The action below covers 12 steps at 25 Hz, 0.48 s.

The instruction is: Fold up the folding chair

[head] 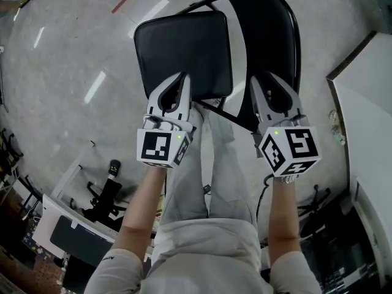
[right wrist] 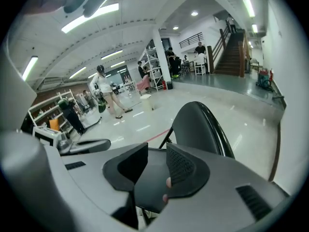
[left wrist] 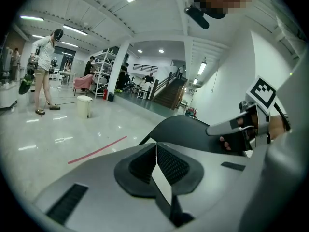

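Head view: the chair point(head: 182, 54) stood unfolded at upper centre, with the left gripper point(head: 177, 86) and right gripper point(head: 271, 86) at its lower edge. Left gripper view: jaws together, empty. Right gripper view: jaws apart, gripping nothing. It likely needed a firm hold on the backrest point(right wrist: 199, 124) first.

Big open workshop hall: polished floor point(left wrist: 72, 124), shelving racks point(left wrist: 104, 71), staircase point(right wrist: 231, 57), ceiling strip lights point(right wrist: 89, 18)

Polished grey floor point(left wrist: 58, 129) carries one red line point(left wrist: 96, 150). White bin point(left wrist: 84, 106) stands upright, near a person point(left wrist: 45, 66) in light clothing. White shelving point(left wrist: 104, 67) stands beside a white column point(left wrist: 121, 66). Staircase point(right wrist: 231, 57) rises at the far wall, with several people point(right wrist: 200, 52) near its foot. Ceiling strip lights point(right wrist: 89, 17) are lit.
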Tool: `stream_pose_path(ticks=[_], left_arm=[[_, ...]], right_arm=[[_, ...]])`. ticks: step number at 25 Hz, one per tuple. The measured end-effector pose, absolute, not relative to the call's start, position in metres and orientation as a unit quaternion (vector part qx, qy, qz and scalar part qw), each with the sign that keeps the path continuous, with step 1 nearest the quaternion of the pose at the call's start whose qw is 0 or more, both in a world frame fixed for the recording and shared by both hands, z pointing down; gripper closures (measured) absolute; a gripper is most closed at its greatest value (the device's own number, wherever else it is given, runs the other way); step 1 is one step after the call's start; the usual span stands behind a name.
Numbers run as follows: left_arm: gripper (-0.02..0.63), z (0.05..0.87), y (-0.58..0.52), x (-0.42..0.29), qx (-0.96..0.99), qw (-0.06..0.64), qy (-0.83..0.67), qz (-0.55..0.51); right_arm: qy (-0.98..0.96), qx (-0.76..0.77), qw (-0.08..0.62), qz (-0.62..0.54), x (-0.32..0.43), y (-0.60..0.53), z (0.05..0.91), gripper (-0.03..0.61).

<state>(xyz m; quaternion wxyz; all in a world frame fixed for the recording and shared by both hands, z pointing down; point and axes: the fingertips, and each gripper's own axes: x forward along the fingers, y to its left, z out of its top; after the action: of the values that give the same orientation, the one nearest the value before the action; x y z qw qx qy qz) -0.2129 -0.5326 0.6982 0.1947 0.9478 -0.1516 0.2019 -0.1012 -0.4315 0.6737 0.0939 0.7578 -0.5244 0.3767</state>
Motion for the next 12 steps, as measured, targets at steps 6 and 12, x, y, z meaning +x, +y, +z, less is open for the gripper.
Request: stream_pose_path(ticks=[6, 12], left_arm=[[0.601, 0.696, -0.504, -0.189, 0.953, 0.187, -0.110, 0.209], [0.601, 0.696, -0.494, -0.174, 0.957, 0.185, -0.091, 0.206]], right_arm=[[-0.500, 0.779, 0.119, 0.358, -0.080, -0.420, 0.654, 0.430], [-0.448, 0.803, 0.137, 0.367, -0.045, -0.383, 0.657, 0.385]])
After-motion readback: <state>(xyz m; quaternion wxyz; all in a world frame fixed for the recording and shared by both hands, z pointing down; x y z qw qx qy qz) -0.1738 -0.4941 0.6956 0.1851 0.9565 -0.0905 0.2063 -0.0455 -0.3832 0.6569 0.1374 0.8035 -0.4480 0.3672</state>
